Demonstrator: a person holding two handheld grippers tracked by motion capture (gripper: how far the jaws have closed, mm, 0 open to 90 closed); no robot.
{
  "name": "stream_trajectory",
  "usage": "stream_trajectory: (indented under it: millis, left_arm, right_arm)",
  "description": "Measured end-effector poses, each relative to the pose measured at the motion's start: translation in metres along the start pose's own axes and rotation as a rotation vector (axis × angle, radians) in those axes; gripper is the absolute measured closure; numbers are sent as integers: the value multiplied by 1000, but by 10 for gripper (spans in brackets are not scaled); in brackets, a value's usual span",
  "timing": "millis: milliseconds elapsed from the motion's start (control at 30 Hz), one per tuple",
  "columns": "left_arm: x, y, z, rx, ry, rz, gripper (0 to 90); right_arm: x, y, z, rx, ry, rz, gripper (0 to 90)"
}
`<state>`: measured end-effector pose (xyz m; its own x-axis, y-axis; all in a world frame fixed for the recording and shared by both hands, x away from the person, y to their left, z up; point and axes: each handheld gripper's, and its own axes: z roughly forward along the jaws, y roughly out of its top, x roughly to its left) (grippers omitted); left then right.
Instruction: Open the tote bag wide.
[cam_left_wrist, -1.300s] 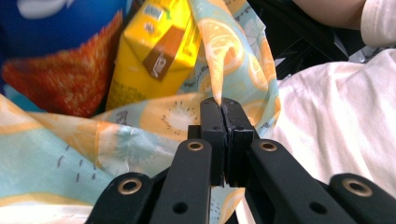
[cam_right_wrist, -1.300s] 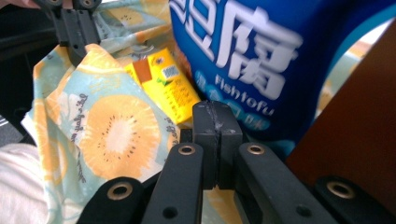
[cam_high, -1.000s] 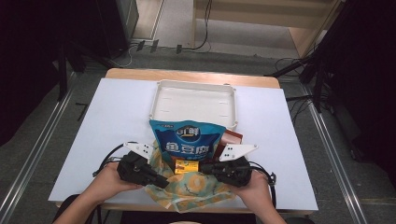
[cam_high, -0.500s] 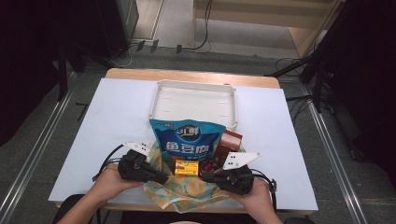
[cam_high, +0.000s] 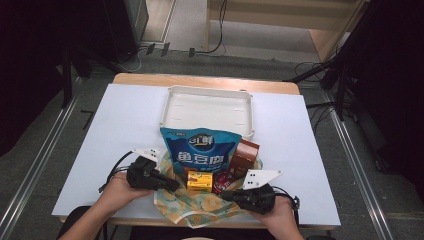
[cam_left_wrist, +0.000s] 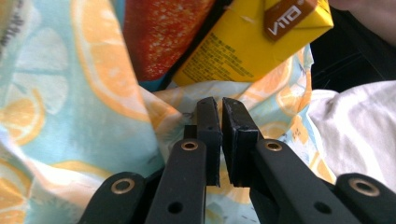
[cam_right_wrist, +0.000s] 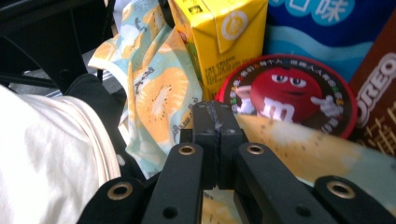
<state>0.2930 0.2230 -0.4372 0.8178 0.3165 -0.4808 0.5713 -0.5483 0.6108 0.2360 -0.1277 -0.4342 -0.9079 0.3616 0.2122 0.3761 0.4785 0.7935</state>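
Low in the frame of the high view, the left gripper (cam_high: 172, 185) and the right gripper (cam_high: 226, 195) are pinching the fruit-print cloth (cam_high: 197, 207) under the snacks, both with jaws closed on its fabric. The person is better lifting both edges evenly, so the yellow carton (cam_high: 199, 179) is not tipping.

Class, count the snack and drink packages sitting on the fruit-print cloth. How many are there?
4: the blue snack bag at the back, the brown Oreo box to its right, the yellow drink carton in front, and the round red M&M's tub beside the carton. Others may be hidden behind.
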Motion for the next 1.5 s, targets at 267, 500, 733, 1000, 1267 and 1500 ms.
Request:
stream_trajectory:
  millis: [267, 500, 733, 1000, 1267, 1500]
  left_arm:
    - [4, 1, 2, -5, 0, -8, 865]
    - [10, 1, 1, -28, 5, -22, 869]
    - [17, 1, 4, -33, 18, -17, 873]
    - [21, 0, 9, -40, 54, 27, 886]
    - [24, -2, 17, 14, 79, 29, 884]
    - [24, -2, 16, 20, 73, 30, 877]
  right_arm:
    - [-4, -12, -4, 8, 2, -13, 900]
    - [-12, -22, -3, 22, 3, 3, 900]
    - [-26, -35, -3, 8, 35, -6, 900]
    - [-42, -41, 3, 72, 46, -31, 900]
    - [-48, -45, 9, 109, 43, -16, 900]
    - [-49, -46, 3, 99, 41, 31, 900]
